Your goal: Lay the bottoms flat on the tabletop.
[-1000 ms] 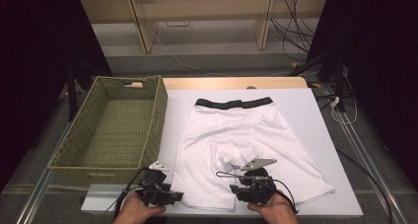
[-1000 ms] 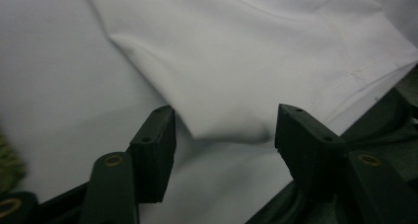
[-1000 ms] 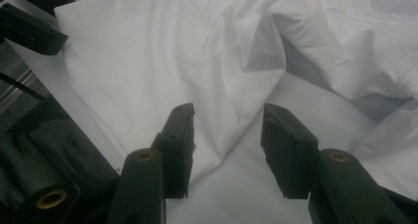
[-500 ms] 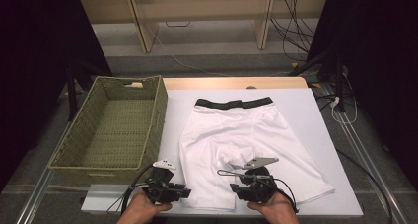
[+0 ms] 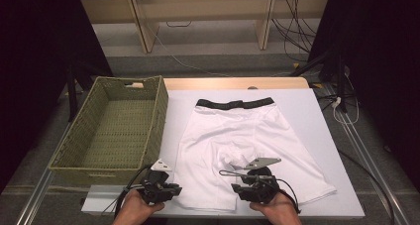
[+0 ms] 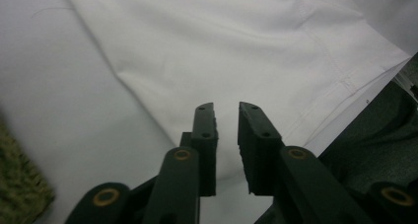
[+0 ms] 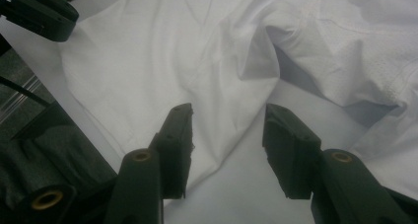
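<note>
One pair of white shorts (image 5: pixel 246 146) lies flat on the white table (image 5: pixel 322 121), black waistband at the far end. My left tongs (image 6: pixel 226 130) have just been closing over the near left leg hem, a narrow gap remaining. My right tongs (image 7: pixel 227 135) stand spread over the near inner hem. Left sits a woven basket (image 5: pixel 113 131).

Black claw (image 6: pixel 226 135): 2 jaws, brass rivets, trailing cable.

Basket (image 5: pixel 117 131) blocking left, right side free
</note>
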The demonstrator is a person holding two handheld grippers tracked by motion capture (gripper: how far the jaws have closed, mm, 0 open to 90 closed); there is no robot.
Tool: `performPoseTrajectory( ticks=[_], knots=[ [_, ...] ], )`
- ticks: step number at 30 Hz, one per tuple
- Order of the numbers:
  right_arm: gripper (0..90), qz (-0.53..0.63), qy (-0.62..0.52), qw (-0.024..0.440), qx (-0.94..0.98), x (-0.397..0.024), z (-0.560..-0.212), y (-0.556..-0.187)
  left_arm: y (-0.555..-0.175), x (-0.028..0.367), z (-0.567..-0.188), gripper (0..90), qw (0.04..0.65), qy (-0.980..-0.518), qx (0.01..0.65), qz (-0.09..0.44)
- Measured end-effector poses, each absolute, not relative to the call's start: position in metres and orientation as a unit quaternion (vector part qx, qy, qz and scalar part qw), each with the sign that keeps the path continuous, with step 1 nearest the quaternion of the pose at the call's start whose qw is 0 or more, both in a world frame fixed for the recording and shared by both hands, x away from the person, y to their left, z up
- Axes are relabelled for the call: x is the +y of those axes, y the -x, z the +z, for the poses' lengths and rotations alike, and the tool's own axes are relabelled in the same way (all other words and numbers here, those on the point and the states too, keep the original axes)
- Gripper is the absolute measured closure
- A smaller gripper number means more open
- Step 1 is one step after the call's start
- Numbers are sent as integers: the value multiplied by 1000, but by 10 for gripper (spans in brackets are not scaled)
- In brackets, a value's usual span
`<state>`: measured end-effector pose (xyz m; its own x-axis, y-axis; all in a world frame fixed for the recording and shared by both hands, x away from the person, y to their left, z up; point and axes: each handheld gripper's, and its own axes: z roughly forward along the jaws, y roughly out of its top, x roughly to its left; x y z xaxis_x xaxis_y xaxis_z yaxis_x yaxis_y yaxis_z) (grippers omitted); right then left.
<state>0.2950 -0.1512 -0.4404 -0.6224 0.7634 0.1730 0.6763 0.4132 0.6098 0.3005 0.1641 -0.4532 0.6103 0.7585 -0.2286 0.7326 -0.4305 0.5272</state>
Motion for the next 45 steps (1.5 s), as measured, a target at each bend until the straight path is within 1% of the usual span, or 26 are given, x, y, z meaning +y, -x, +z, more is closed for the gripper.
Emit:
performPoseTrajectory(
  ticks=[2,5,6,7,8,9,11,12,13,14,19,22,25,27,30,34,36,39,42,43,44,45],
  knots=[
    [550,329,-430,66,838,-152,-441,-295,-299,169,-453,690,299,-840,451,20],
    [541,326,-429,65,840,-150,-442,-295,-298,176,-460,571,290,-836,466,-10],
    [538,324,-428,66,841,-149,-443,-295,-298,178,-463,543,287,-835,469,-18],
    [537,323,-427,65,842,-149,-443,-295,-297,179,-465,534,283,-837,468,-24],
    [536,323,-427,64,842,-148,-443,-295,-298,178,-467,547,283,-835,471,-31],
    [536,323,-427,63,842,-148,-444,-295,-298,177,-468,597,284,-836,468,-35],
    [536,321,-426,62,844,-147,-444,-295,-298,173,-470,742,284,-843,456,-33],
    [536,322,-425,62,844,-147,-444,-295,-298,172,-470,835,284,-845,453,-27],
    [536,322,-425,63,843,-147,-444,-295,-298,172,-469,869,283,-847,450,-26],
    [537,322,-426,63,843,-147,-443,-295,-296,172,-468,878,285,-846,449,-27],
    [542,324,-430,68,840,-151,-442,-296,-286,184,-457,884,296,-844,447,-16],
    [542,318,-431,74,841,-152,-442,-296,-286,194,-459,882,294,-835,465,-20],
    [542,315,-435,82,839,-154,-440,-297,-287,192,-461,874,285,-841,460,-16],
    [542,313,-436,95,838,-158,-438,-298,-288,189,-461,872,285,-842,457,-7],
    [546,292,-446,129,836,-169,-436,-302,-292,190,-461,870,286,-838,464,-1],
    [550,254,-480,143,828,-188,-442,-309,-291,190,-461,869,286,-838,465,3],
    [546,235,-489,138,829,-195,-447,-312,-290,189,-461,869,285,-839,463,3],
    [546,215,-493,116,835,-196,-454,-312,-289,190,-462,869,282,-840,463,2],
    [585,179,-490,97,848,-191,-463,-309,-288,191,-462,869,279,-841,463,-1],
    [648,175,-488,111,848,-188,-464,-307,-288,192,-462,869,277,-843,460,-1],
    [720,170,-485,115,850,-186,-463,-306,-288,192,-462,869,277,-844,460,-2],
    [776,172,-483,109,852,-185,-463,-304,-288,193,-462,869,276,-844,460,-2]
  ],
)
